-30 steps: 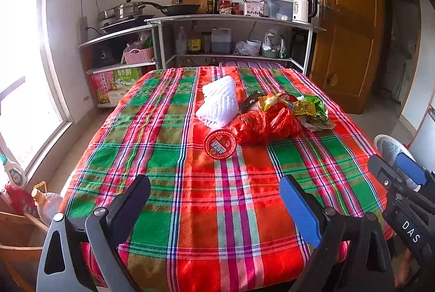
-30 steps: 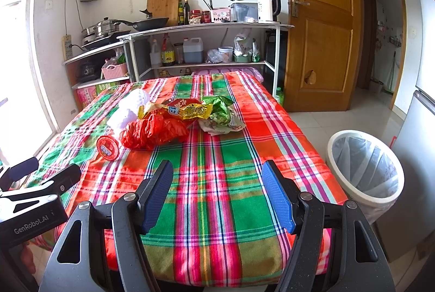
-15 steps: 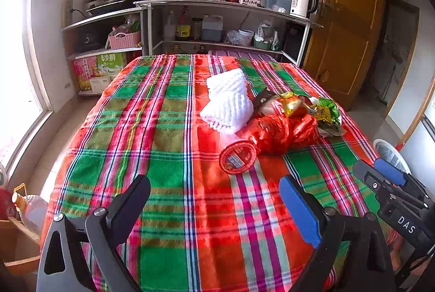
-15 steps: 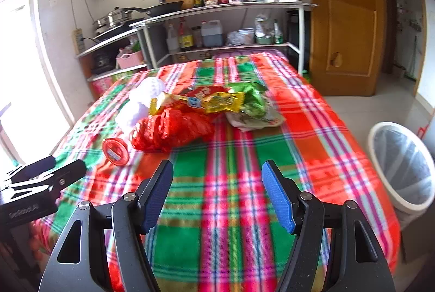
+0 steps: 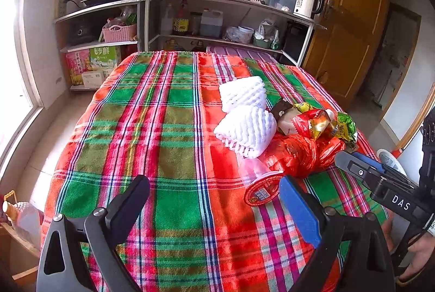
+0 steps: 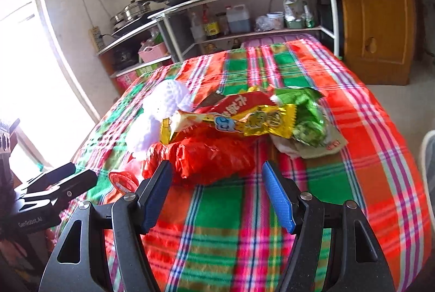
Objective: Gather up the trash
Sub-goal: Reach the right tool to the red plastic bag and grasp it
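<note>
While both grippers hover wide open, the right gripper [image 6: 217, 191] nears the red bag [image 6: 206, 156]; closing on it looks next.

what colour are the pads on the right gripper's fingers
Blue pads on black fingers, clearest in the right wrist view, where the right gripper is open.

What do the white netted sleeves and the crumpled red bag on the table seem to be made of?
White netted sleeves: apparently soft foam mesh, matte, with a puffy ribbed lattice. Crumpled red bag: probably thin plastic film, glossy, with sharp creases and bright glints.
</note>
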Demonstrator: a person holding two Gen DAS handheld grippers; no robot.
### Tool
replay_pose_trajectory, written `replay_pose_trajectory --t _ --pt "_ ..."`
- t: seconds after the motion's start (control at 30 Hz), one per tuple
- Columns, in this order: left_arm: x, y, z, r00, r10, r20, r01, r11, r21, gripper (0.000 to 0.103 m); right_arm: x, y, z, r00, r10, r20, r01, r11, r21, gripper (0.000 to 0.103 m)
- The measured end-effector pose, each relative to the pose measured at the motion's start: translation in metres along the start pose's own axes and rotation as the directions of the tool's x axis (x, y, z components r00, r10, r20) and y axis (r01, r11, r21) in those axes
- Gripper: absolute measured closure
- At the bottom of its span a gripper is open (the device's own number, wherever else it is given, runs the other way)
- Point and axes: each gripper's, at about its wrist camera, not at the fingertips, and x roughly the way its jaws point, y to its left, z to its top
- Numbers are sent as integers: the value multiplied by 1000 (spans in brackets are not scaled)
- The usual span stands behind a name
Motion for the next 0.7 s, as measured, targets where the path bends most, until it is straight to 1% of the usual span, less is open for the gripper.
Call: replay_pose_trajectory --t 0.07,0.13,0.23,0.37,0.5,0.53,0.57,0.6,0.7 --pt "4 -1 0 1000 -15 -12 15 1000 4 6 7 1 4 1000 24 -18 -24 1000 -16 35" --pt "7 -3 0 999 -21 -24 21 1000 13 6 12 1 8 999 27 -25 -27 999 -21 35" --pt "11 -5 -1 999 -18 -35 19 1000 25 6 19 -1 13 997 53 -49 -54 998 -16 35" --pt "16 -8 -2 999 -19 -43 20 999 30 6 34 -2 18 996 42 -78 -45 998 -33 35" --pt "18 -13 -3 998 -24 -55 26 999 43 6 32 -8 19 996 53 -76 -52 999 5 35" --pt "19 -14 -3 998 -26 -58 28 998 47 6 30 -10 19 997 43 -63 -43 999 11 40" --pt "19 -14 -3 998 -25 -59 28 998 48 6 29 -12 19 998 35 -55 -34 999 12 60" --pt "20 -15 -3 998 -24 -60 27 999 47 6 29 -13 19 998 43 -56 -42 999 18 67" --pt "21 -16 -3 998 -31 -60 33 999 41 6 29 -17 18 996 72 -59 -70 997 41 70"
